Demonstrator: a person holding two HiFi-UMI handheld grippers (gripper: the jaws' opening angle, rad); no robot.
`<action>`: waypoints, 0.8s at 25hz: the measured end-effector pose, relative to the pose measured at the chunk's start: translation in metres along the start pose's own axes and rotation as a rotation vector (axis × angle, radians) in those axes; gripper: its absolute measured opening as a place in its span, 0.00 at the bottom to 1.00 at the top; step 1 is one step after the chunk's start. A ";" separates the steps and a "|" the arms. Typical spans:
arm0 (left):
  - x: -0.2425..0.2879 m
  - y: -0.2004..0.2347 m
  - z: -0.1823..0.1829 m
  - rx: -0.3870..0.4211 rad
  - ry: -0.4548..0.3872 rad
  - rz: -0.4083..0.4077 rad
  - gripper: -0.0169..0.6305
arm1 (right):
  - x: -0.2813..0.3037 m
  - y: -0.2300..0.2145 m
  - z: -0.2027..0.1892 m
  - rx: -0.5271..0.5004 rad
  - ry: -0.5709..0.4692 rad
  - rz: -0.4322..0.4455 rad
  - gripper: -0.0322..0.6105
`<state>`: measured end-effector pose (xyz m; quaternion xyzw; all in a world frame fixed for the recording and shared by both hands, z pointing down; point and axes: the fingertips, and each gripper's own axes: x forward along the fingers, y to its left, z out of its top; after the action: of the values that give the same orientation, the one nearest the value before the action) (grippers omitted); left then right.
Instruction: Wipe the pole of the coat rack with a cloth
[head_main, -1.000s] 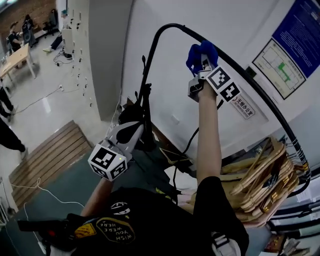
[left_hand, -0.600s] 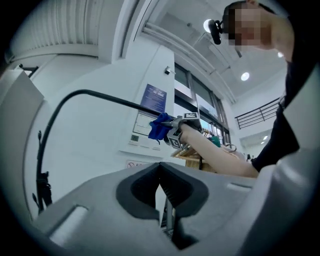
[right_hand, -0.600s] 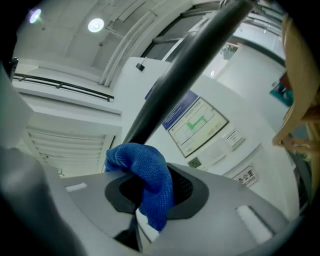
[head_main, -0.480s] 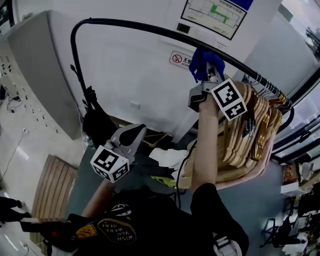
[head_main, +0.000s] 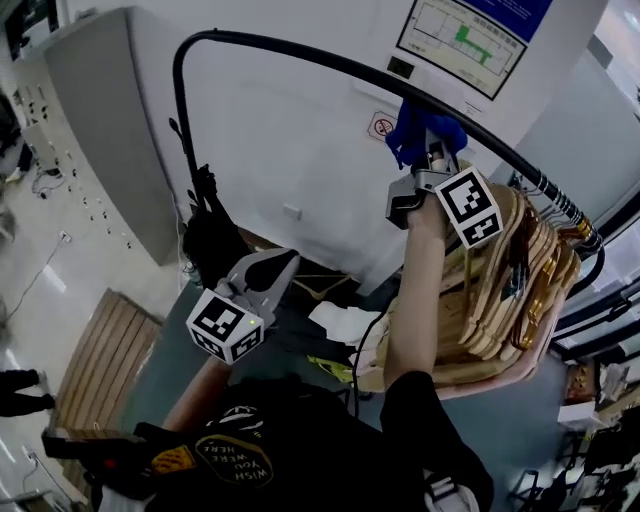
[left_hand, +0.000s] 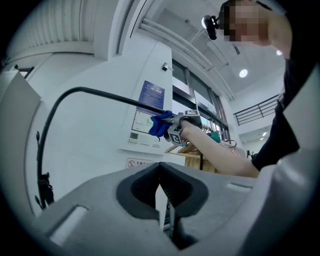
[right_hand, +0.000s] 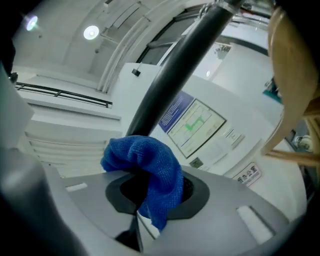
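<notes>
**Blue cloth held up against the rack's top bar**

The pole (head_main: 310, 55) is a black tube. In the head view its long run starts at a bend on the upper left and slants down to the right, ending among the wooden hangers (head_main: 500, 280). At the bend it turns down into an upright leg along the left. In the right gripper view the pole (right_hand: 175, 70) crosses the frame on a diagonal, from the cloth up to the upper right.

The blue cloth (head_main: 422, 128) sits on the bar about midway along its run, left of the hangers. It is bunched, and its top touches the pole. The right gripper (head_main: 428, 150) is raised on an outstretched arm (head_main: 415, 300) and points up at the bar. Its jaws are clamped on the cloth (right_hand: 150, 175), which fills the gap between them and hangs a little over the near side.

The left gripper (head_main: 282, 263) is low and nearer the person, well apart from the pole. It points up and to the right. Its own view shows the left gripper (left_hand: 161, 187) with its jaws pressed together and nothing between them.

On the white wall behind the bar hang a poster (head_main: 465, 40) and a small round prohibition sign (head_main: 380, 126). A slatted wooden platform (head_main: 100, 360) lies on the floor at the far left.
</notes>
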<state>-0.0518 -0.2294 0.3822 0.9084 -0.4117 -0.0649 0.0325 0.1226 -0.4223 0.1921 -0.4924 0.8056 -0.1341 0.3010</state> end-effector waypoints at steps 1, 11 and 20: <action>-0.008 0.008 0.002 0.006 -0.005 0.033 0.03 | 0.012 0.011 -0.014 0.005 0.025 0.028 0.16; -0.108 0.073 0.032 0.047 -0.079 0.383 0.03 | 0.164 0.157 -0.183 -0.114 0.346 0.273 0.16; -0.145 0.090 0.038 0.035 -0.101 0.492 0.03 | 0.222 0.214 -0.259 -0.146 0.472 0.320 0.17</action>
<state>-0.2193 -0.1801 0.3678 0.7769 -0.6226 -0.0933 0.0111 -0.2641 -0.5348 0.2067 -0.3347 0.9283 -0.1373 0.0862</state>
